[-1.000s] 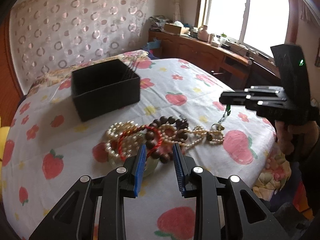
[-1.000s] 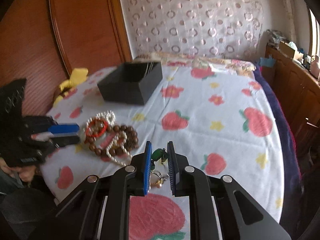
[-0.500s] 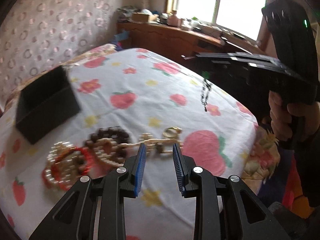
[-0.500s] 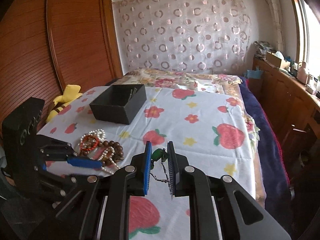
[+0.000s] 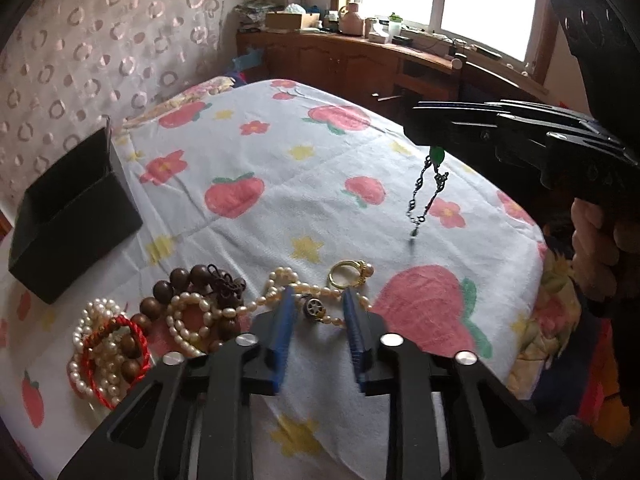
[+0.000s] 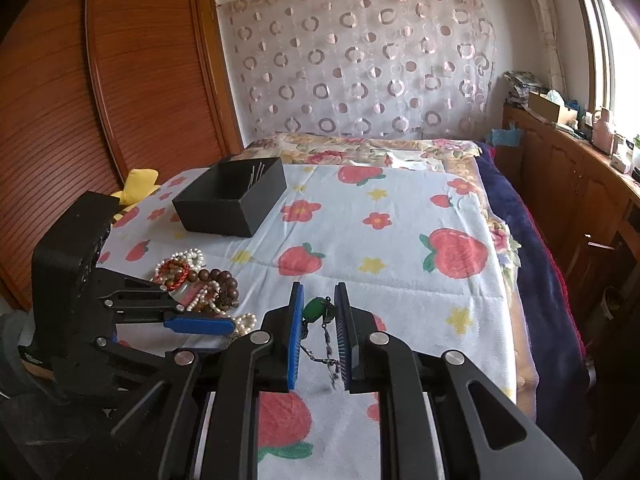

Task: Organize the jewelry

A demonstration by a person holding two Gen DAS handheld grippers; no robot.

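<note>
The right claw (image 6: 319, 312) was pinched on the green pendant (image 6: 314, 309) of a chain (image 5: 423, 196), its blue pads drawn close with only the stone between them. The chain hung straight down from the pads, long axis upright, its free end clear of the cloth (image 6: 400, 256). From that claw the box (image 6: 232, 200) lay ahead and to the left, well apart across the bed, its open top facing up; the coming carry looked to turn on that leftward, forward line. The left claw (image 5: 318, 320) was parted wide and held nothing, hovering low over the pile (image 5: 192, 312) with a small wheel bead (image 5: 313, 307) showing between its pads and a gold ring (image 5: 347, 273) just beyond. It sat nearer the pile; neither was near the box. The chain looked thin, dark and linked, the stone small, oval and glossy.
</note>
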